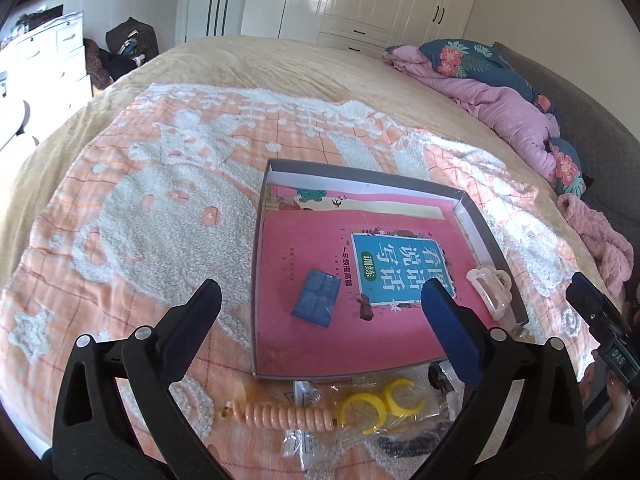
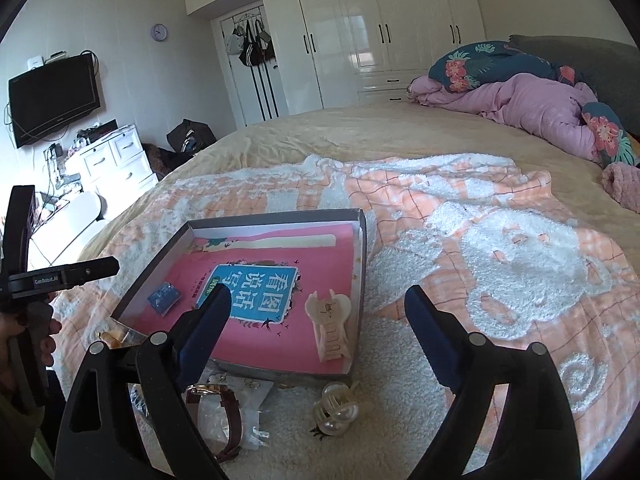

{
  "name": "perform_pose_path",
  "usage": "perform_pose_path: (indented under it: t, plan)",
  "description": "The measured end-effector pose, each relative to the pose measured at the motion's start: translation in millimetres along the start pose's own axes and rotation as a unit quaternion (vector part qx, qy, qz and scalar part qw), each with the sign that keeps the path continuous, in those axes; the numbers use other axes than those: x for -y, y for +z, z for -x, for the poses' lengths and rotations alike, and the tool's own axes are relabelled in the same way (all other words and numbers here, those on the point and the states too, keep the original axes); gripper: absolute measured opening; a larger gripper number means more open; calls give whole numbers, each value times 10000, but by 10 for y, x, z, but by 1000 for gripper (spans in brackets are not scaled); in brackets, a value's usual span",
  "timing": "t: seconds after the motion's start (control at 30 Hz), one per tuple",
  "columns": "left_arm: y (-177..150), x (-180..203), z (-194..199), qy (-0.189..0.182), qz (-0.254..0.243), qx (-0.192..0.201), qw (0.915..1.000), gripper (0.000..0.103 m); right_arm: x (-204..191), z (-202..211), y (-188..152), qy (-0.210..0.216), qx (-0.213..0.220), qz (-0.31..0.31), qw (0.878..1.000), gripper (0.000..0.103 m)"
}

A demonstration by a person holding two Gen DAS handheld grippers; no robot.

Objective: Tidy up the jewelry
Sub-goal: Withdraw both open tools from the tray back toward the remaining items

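Observation:
A shallow grey box (image 1: 264, 216) (image 2: 362, 264) lies on the bed with a pink book inside as its floor. In it lie a blue packet (image 1: 317, 298) (image 2: 163, 298) and a cream hair claw (image 1: 491, 288) (image 2: 330, 328). In front of the box lie a peach spiral hair tie (image 1: 280, 416), yellow crescent clips (image 1: 380, 404), a pearl hair claw (image 2: 334, 410), a brown-strapped watch (image 2: 228, 416) and small plastic bags. My left gripper (image 1: 320, 304) hangs open over the box's near edge. My right gripper (image 2: 320, 308) is open above the cream claw, holding nothing.
A peach-and-white blanket (image 1: 160, 184) covers the bed under the box. A pink duvet (image 2: 532, 108) and floral pillows sit at the far right. White wardrobes (image 2: 380, 32), a dresser (image 2: 116, 156) and a wall TV (image 2: 52, 96) stand beyond the bed.

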State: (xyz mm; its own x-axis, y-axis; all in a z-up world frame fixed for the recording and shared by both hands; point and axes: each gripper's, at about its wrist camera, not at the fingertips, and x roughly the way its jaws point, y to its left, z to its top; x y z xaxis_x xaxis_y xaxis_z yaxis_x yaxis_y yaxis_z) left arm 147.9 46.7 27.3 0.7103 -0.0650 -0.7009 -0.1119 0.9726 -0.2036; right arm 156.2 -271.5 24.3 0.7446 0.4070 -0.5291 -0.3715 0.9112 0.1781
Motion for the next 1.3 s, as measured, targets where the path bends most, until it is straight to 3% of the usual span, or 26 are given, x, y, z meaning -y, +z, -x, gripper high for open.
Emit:
perform_pose_path:
  t: [0.5, 1.3]
  plan:
    - [-98, 4, 466, -45, -20, 306, 9995, 94, -119, 399, -10, 32, 235, 145, 9996, 88]
    - [-529, 151, 642, -218, -413, 89, 9989, 94, -301, 537, -296, 64, -183, 422, 9989, 88]
